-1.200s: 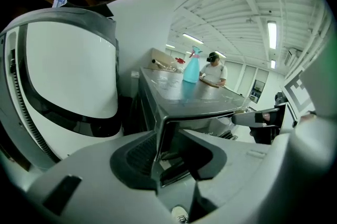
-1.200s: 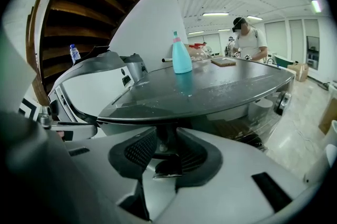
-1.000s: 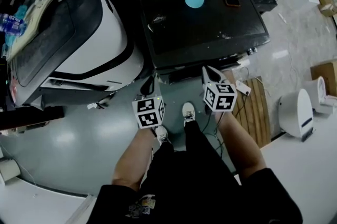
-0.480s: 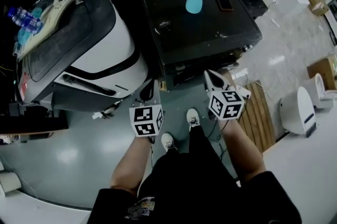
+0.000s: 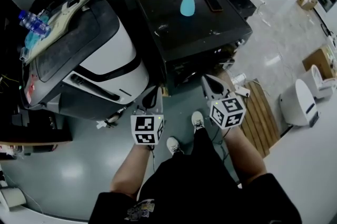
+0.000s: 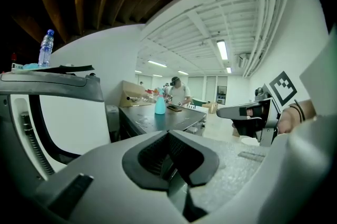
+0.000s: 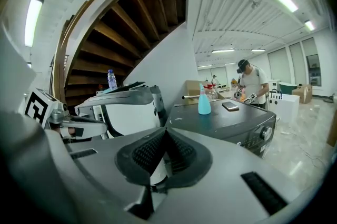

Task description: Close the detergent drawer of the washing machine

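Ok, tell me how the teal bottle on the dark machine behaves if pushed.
The teal bottle stands upright, tall and narrow-necked: pushed high, it would probably tip. Pushed low, it may slide on the smooth top of the dark machine. It looks plastic: likely light, not fragile.
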`<state>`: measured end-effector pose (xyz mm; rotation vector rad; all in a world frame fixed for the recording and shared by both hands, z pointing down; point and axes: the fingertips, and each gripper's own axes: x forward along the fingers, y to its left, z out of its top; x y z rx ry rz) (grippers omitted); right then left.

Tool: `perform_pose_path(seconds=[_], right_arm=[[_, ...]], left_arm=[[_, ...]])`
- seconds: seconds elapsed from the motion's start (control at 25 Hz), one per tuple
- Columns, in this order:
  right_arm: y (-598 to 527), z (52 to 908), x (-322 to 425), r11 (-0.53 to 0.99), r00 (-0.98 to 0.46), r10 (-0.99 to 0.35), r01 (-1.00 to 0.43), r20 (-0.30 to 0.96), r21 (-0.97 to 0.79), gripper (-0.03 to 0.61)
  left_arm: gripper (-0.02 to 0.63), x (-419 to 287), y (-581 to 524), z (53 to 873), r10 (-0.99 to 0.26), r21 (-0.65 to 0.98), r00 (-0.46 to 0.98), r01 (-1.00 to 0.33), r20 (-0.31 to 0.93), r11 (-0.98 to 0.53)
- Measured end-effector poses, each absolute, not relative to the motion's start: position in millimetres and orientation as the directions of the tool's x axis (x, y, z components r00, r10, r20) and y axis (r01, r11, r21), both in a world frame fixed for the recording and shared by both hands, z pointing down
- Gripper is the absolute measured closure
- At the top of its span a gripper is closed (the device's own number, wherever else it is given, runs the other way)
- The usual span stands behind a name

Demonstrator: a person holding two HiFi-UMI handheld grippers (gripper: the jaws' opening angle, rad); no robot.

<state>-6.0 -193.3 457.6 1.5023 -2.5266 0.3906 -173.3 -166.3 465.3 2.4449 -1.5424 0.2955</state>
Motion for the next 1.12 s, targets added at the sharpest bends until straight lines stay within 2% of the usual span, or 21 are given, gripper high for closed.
perform_pose_path(seconds=[0.6,1.12], right_arm=[[-122.5,417.4,25.3,0.476,-0.486,-0.844,-0.874,0.228,-0.1,0.581],[-30.5,393.9,104.3,0.573,-0.588,-0.791,-0.809,0.168,-0.13,0.581]], left_arm=[[0.611,-133.8,-94.9,447.5,-0.83,0.095,0.488,-0.871,0.269,-0.482],[0.611,-33.0,-3.4,433.3,-0.853,0.093,0.449,-0.893,0.266,-0.441]])
